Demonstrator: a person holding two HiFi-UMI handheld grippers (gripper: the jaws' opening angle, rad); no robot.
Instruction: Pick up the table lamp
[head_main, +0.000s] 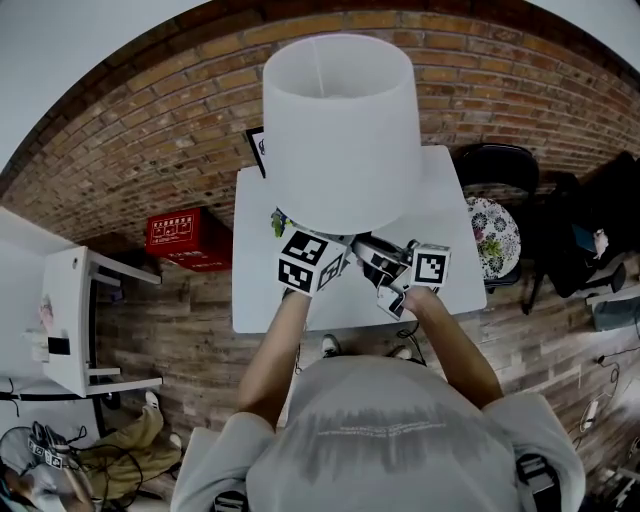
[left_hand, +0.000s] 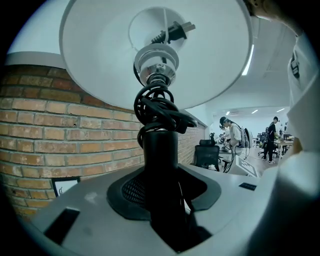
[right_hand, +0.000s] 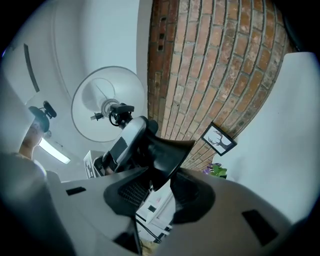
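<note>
Both my jaws closed on the table lamp (head_main: 340, 130), held over the white table (head_main: 450, 190).

My left gripper (left_hand: 162, 200) has its jaws shut tight around the lamp's black stem (left_hand: 160, 160), just below the black cord (left_hand: 160, 110) coiled round the neck; the plug (left_hand: 172, 32) lies up inside the white shade (left_hand: 100, 60). My right gripper (right_hand: 160, 185) pinches the flared black base (right_hand: 162, 150) by its edge, close beside my left one. From my head view the shade stands upright in front of me and hides the base, so I cannot tell whether it touches the table. A brick wall (head_main: 150, 130) runs behind, with a small framed picture (right_hand: 218, 139) leaning against it.
</note>
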